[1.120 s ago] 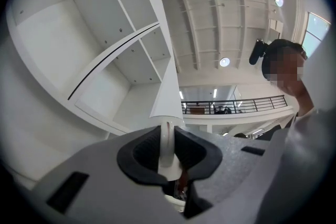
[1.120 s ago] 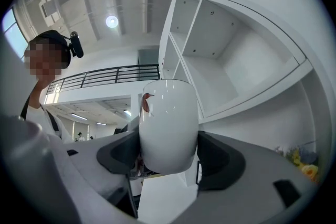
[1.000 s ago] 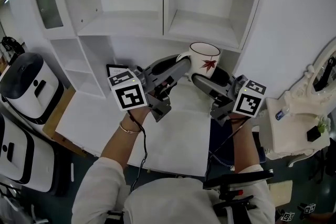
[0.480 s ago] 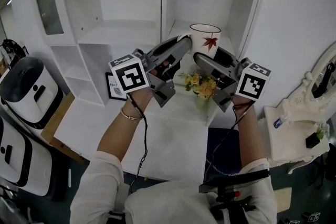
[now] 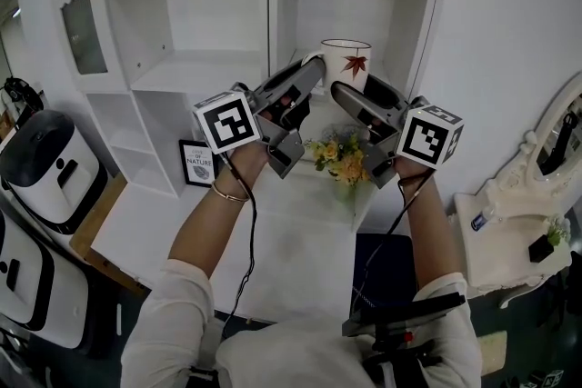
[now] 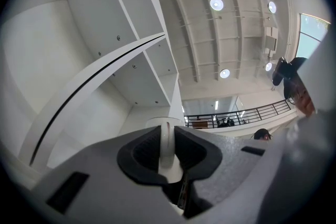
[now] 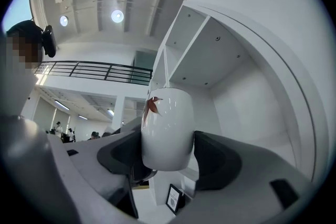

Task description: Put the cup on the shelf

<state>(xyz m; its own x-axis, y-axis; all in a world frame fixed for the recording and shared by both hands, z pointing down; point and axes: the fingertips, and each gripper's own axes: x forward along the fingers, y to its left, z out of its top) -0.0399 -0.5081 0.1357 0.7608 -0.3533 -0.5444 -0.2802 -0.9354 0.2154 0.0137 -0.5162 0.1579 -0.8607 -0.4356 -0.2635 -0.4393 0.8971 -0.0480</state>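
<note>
Two-gripper hold on the cup (image 5: 346, 61). It is sitting in the air at top centre of the head view, in front of the right-hand bay of the shelf (image 5: 205, 68), touching no board yet.

The left gripper (image 5: 307, 77) is coming in from the left of the frame and pinching the thin handle (image 6: 166, 147); its jaws are standing only slightly apart, with the handle filling the gap. The right gripper (image 5: 362, 91) is coming in from lower right and clamping the cup's body low down, jaws spread wide around it.

Why held like this, as a guess: the body grip is taking the weight, and the handle pinch is stopping the cup from twisting or tipping. Both grippers are angling upward, so the cup is riding clear above the flowers (image 5: 338, 154) below it.

The cup is standing upright, mouth toward the top of the frame and long axis running roughly vertical. The red leaf print is facing the camera and the handle is pointing to frame left.
</note>
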